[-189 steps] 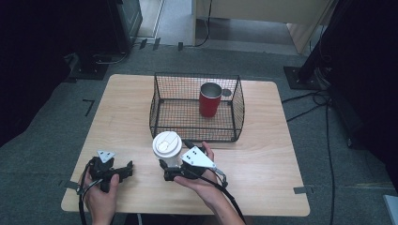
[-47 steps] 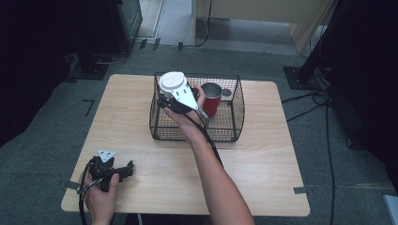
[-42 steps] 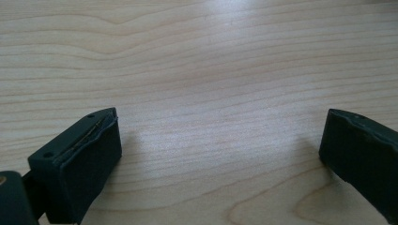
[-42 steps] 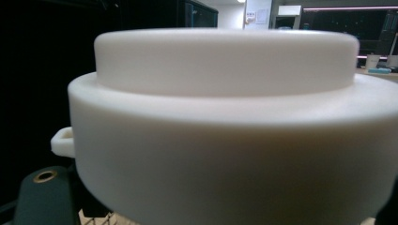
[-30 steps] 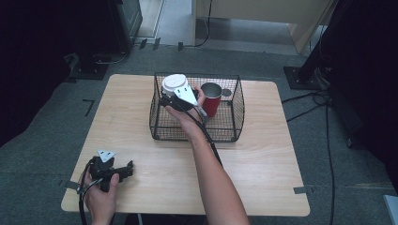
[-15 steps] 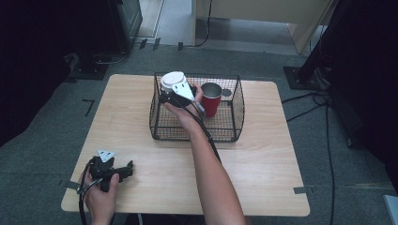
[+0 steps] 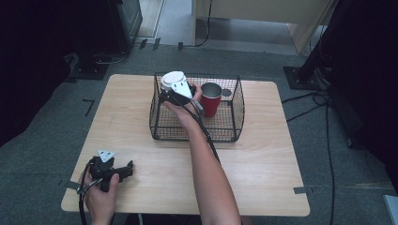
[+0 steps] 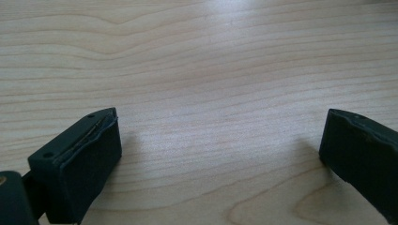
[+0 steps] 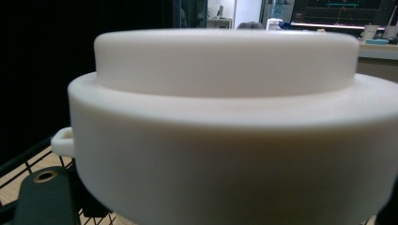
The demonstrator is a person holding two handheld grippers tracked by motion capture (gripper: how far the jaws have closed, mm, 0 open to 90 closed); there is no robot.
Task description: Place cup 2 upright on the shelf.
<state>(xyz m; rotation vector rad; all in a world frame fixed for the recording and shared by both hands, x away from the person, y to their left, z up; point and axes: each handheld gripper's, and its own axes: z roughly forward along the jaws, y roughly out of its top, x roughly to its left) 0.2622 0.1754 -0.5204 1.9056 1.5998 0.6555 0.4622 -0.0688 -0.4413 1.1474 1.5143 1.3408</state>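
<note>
1. My left gripper [image 7: 126,170] lies on the wooden table [image 7: 263,164] near its front left corner, with my left hand [image 7: 99,199] wrapped around its body and the grey three-cornered plate on top. In the left gripper view, my left gripper [image 8: 218,154] has its two black jaws spread wide apart (released), with bare wood grain between them and nothing in the gap.

2. The table [image 8: 197,61] under those jaws is pale wood with long wavy grain.

3. The black wire basket [image 7: 237,110] stands on the far half of the table, roughly at its middle.

4. My right gripper [image 7: 170,93] is held at the basket's far left corner, at about rim height, with my right forearm reaching across the table and over the basket's near rim.

5. The white lidded cup [image 7: 172,79] is grasped in my right gripper, upright, its lid above the basket's rim at that left corner. In the right gripper view, the cup's white lid [image 9: 225,117] sits close to the camera between the jaws, with a small tab at its left edge and basket wire below (whether the cup's base touches the basket floor I cannot tell).

6. The red mug [image 7: 211,98] stands upright inside the basket, just to the right of my right hand, its open metal-coloured rim facing up.
</note>
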